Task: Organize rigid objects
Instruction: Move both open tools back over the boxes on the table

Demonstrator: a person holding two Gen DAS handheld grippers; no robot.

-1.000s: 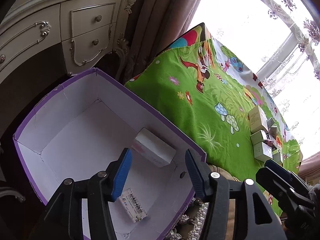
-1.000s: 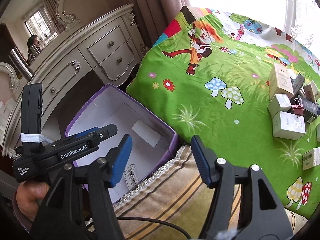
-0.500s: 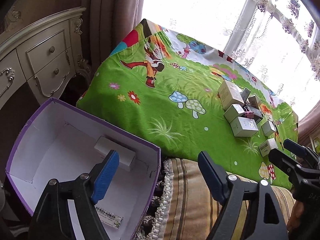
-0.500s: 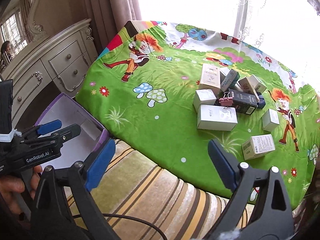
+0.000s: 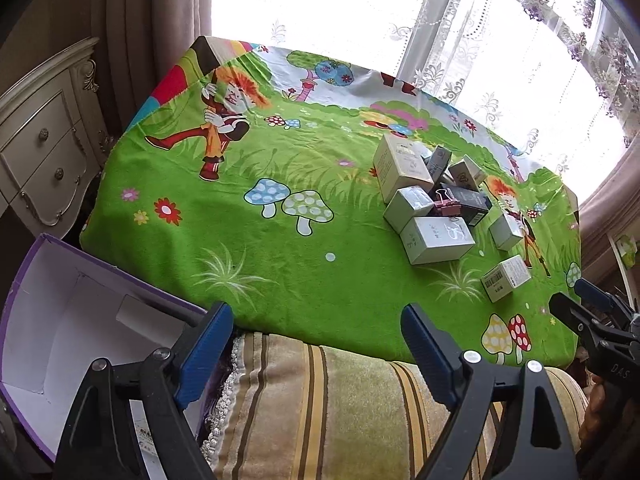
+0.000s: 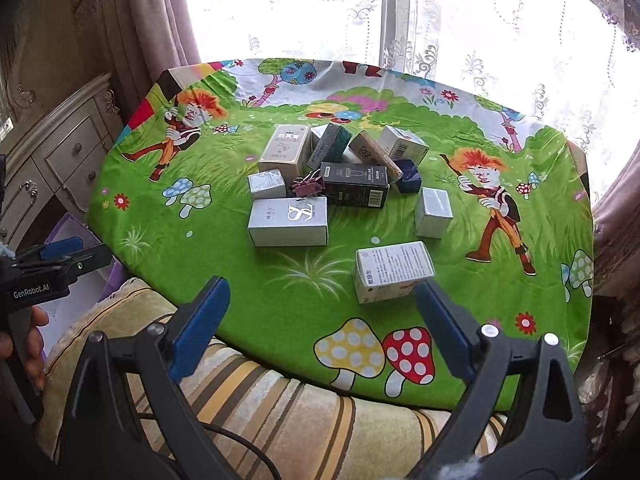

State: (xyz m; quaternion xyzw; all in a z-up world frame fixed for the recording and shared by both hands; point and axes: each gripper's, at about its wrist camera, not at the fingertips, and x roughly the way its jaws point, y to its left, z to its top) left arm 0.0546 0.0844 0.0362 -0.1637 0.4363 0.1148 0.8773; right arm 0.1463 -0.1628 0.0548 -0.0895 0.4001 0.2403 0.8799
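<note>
The left gripper (image 5: 316, 350) is hanging over the striped cushion (image 5: 320, 412) at the near edge of the counter (image 5: 280, 248), its jaws opening wide with nothing between them; the right gripper (image 6: 320, 320) is hovering beside it, jaws spread wide and holding nothing, above the near rim of the green cartoon cloth (image 6: 224, 240) that is covering the counter. Just beyond the right jaws a white printed carton (image 6: 394, 270) is lying flat on the cloth. Farther out, a grey box with large lettering (image 6: 288, 222) is sitting left of centre, with a small grey box (image 6: 266, 184) and a pink binder clip (image 6: 308, 185) just behind it, and a black box (image 6: 355, 185) is lying next to the clip. A small silver box (image 6: 433, 212) is standing apart on the right. At the far side of the cluster a tall beige box (image 6: 285, 149), a teal box (image 6: 330, 146), a tan box (image 6: 374, 154), a white barcoded box (image 6: 402, 145) and a dark blue box (image 6: 409, 176) are leaning against one another. Off the counter on the near left, a purple-edged storage box (image 5: 48, 320) is standing open, with a white carton (image 5: 150, 318) lying inside it and another printed pack partly hidden behind the left jaws. A cream dresser (image 5: 40, 148) is standing at the far left, and lace curtains (image 6: 440, 40) are hanging behind the counter.
</note>
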